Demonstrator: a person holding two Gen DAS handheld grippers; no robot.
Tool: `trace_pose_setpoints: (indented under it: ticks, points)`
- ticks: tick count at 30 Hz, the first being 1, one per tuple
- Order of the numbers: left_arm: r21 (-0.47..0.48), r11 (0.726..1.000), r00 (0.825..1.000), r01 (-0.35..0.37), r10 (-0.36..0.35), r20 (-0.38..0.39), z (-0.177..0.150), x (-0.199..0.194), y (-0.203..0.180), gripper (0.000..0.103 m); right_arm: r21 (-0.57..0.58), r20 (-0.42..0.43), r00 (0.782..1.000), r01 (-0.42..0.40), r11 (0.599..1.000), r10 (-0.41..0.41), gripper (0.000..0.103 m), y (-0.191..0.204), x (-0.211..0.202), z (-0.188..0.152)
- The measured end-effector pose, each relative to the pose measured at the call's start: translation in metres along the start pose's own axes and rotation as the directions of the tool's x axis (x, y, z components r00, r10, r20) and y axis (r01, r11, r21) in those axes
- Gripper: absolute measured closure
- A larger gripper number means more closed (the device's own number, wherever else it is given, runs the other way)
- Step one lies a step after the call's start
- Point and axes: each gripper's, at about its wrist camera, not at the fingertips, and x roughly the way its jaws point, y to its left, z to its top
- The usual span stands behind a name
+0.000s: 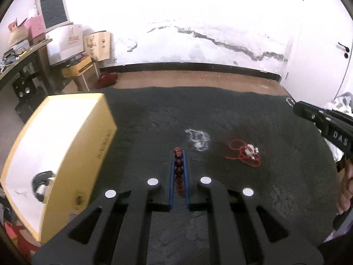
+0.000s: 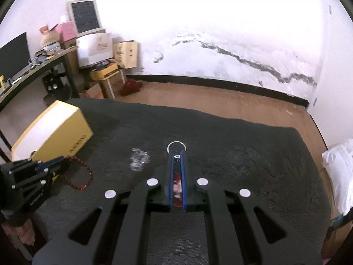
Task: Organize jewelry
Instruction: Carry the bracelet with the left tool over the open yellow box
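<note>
My left gripper is shut on a dark red bead bracelet, which hangs as a loop in the right wrist view, held above the dark cloth. My right gripper is shut on a small silver ring; it also shows in the left wrist view with the ring at its tip. A silver chain and a red cord with a white pendant lie on the cloth. The open yellow box stands at the left.
A dark cloth covers the work surface above a brown floor. Boxes and a desk stand at the far left wall. A white pillow lies at the right. A dark band sits inside the box.
</note>
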Motion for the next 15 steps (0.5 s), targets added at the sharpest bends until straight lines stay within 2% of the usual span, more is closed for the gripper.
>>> trace_pose_setpoints:
  ticks: [4,9,15]
  points:
    - [-0.041,0.999,1.000,-0.002,0.002,0.002,0.006,-0.026,0.034,0.096,-0.043,0.011,0.999,-0.046,0.998,0.046,0.097,0.043,-0.015,0.014]
    - [-0.084,0.996,1.000,-0.030,0.030,0.008,0.011,-0.056,0.086,0.096,-0.133,0.030,0.993,-0.109,0.985,0.114,0.097,0.115,-0.033,0.036]
    - [-0.131,0.987,0.995,-0.093,0.095,0.007,0.011,-0.090,0.159,0.096,-0.206,0.031,0.973,-0.219,0.954,0.230,0.097,0.210,-0.041,0.060]
